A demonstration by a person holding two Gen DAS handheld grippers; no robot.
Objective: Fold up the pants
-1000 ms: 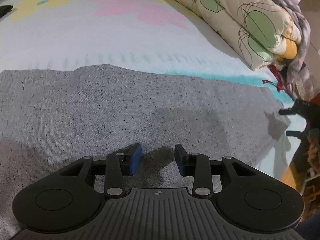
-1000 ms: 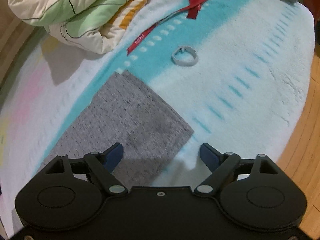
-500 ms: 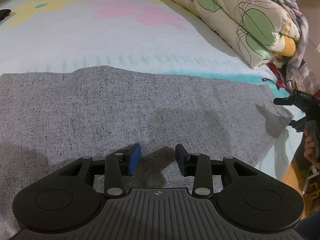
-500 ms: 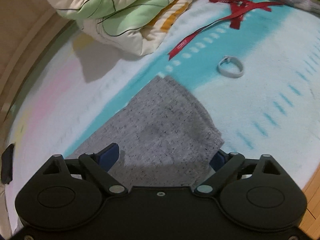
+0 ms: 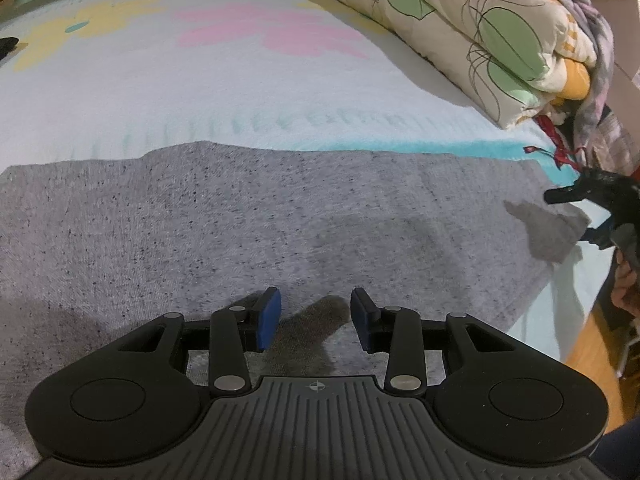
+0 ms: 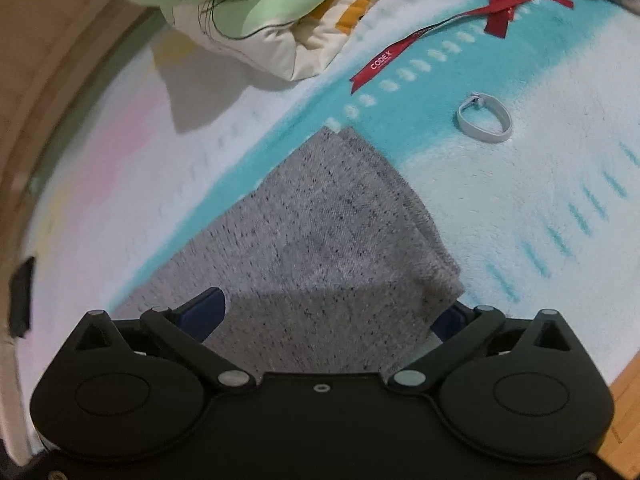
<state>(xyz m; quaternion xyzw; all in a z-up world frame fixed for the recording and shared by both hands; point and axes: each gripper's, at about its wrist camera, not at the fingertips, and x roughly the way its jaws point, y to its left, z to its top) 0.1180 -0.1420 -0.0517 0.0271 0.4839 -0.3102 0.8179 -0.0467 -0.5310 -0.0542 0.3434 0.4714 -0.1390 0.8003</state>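
The grey speckled pants (image 5: 248, 232) lie flat across a pastel blanket (image 5: 200, 92) on a bed, folded lengthwise. My left gripper (image 5: 315, 318) hovers open just above the pants' middle, nothing between its blue pads. My right gripper (image 6: 326, 314) is open wide at the leg end of the pants (image 6: 320, 240); the cloth's near corner lies between its fingers, and the right fingertip is partly hidden under that corner. The right gripper also shows in the left wrist view (image 5: 600, 208) at the pants' far right end.
A folded cream quilt with green leaves (image 5: 472, 36) lies at the back right, also in the right wrist view (image 6: 256, 4). Red ribbons (image 6: 460, 28) and a white elastic loop (image 6: 486, 118) lie beyond the pants' end. The bed edge and wood floor (image 6: 624, 412) are at the right.
My right gripper moved forward and left over the pants' leg end, so the cloth corner now lies between its open fingers. My left gripper stayed almost in place.
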